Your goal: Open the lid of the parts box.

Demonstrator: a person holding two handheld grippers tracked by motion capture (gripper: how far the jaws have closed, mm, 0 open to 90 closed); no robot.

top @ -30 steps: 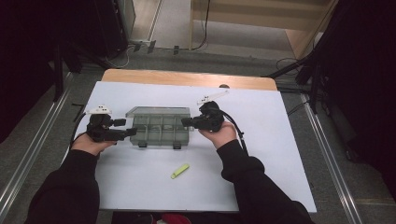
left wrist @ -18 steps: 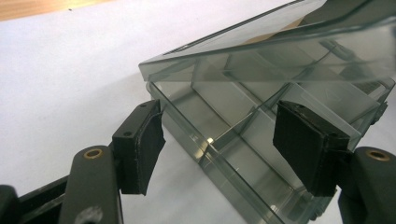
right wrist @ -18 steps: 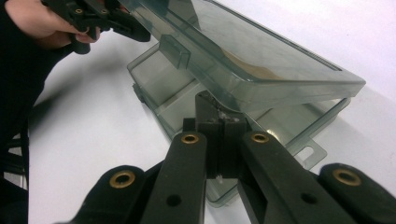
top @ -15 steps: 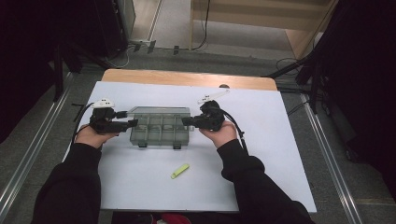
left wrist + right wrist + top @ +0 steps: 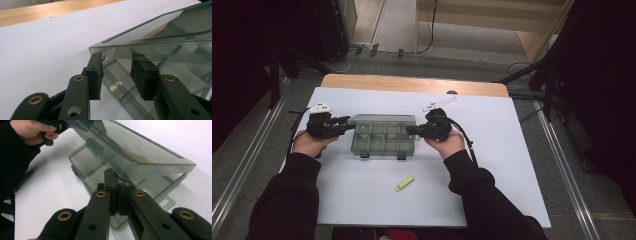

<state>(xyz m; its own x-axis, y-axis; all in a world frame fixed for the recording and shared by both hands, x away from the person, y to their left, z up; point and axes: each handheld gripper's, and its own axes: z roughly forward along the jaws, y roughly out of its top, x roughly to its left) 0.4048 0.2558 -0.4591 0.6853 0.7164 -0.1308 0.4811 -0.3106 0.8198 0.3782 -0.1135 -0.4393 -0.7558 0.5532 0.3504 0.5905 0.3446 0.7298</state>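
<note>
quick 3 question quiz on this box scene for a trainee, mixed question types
1. True or false: the lid of the clear compartment box is raised off its base.
2. Which gripper has its jaws pressed together on the box's edge? A) left gripper B) right gripper
3. What small thing lies on the white table cover, on the person's side of the box?

Key:
1. True; the lid tilts up above the compartments.
2. B. The left one's jaws have just been closing around the lid's corner, with a gap showing.
3. A yellow-green marker.
</note>
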